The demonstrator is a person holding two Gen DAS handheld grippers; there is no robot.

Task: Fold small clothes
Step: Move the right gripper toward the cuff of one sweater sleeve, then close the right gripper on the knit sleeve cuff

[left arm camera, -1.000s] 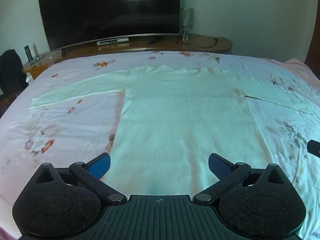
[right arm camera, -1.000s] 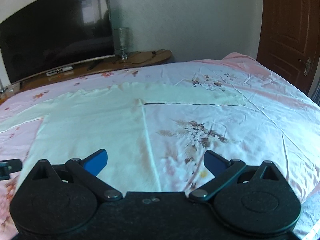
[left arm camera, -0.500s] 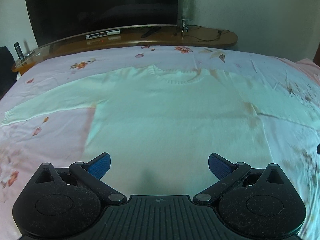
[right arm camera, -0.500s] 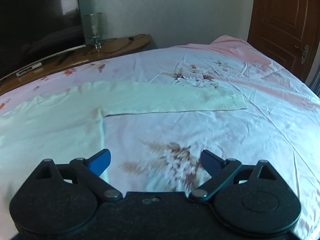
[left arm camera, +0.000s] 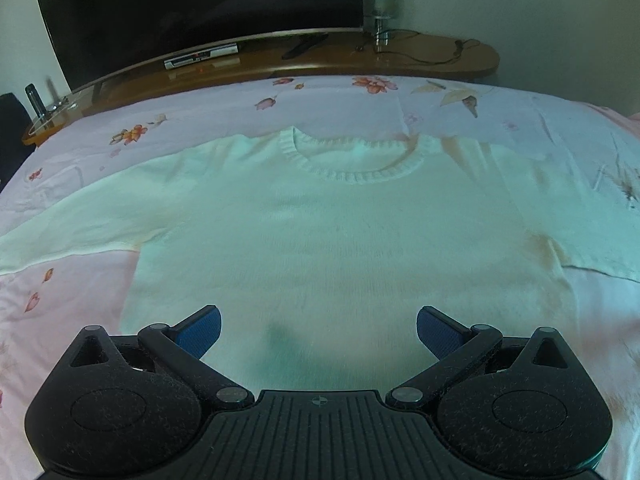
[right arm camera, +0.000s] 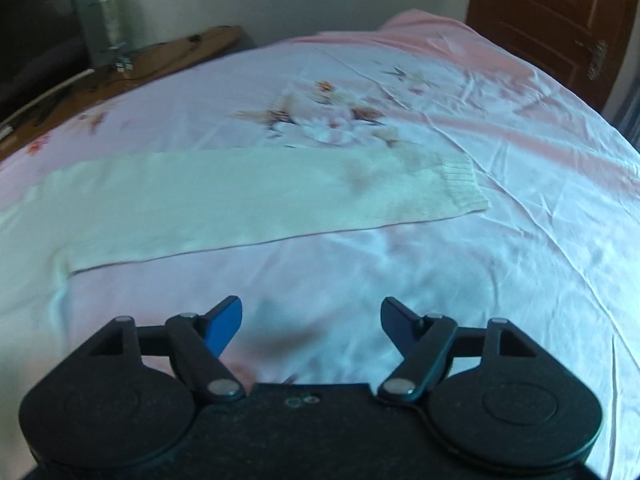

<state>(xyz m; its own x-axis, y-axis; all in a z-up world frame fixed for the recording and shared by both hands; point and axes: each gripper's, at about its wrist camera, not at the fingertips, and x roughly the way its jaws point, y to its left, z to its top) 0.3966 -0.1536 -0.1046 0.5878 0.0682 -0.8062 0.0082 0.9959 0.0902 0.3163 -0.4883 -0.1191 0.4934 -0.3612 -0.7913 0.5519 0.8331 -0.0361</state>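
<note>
Since a second ago: both grippers have come forward and lower over the bed; the sweater looks larger in the left view, and the right view has swung away from the body to the sleeve.
Meaning for the task: I judge that no fold is begun; the hands are only arriving at their places to take the cloth.
Sweater (left arm camera: 320, 232): white knit, lying flat on the floral bedsheet (left arm camera: 80, 280), neckline toward the TV (left arm camera: 192, 4), both sleeves spread out.
Right sleeve (right arm camera: 240, 196): stretched straight, its ribbed cuff (right arm camera: 460, 188) well ahead of the right gripper.
Left gripper (left arm camera: 318, 330): jaws wide apart above the sweater's body, holding nothing.
Right gripper (right arm camera: 311, 326): jaws closing but not yet together, only bare sheet between them, touching no cloth.
</note>
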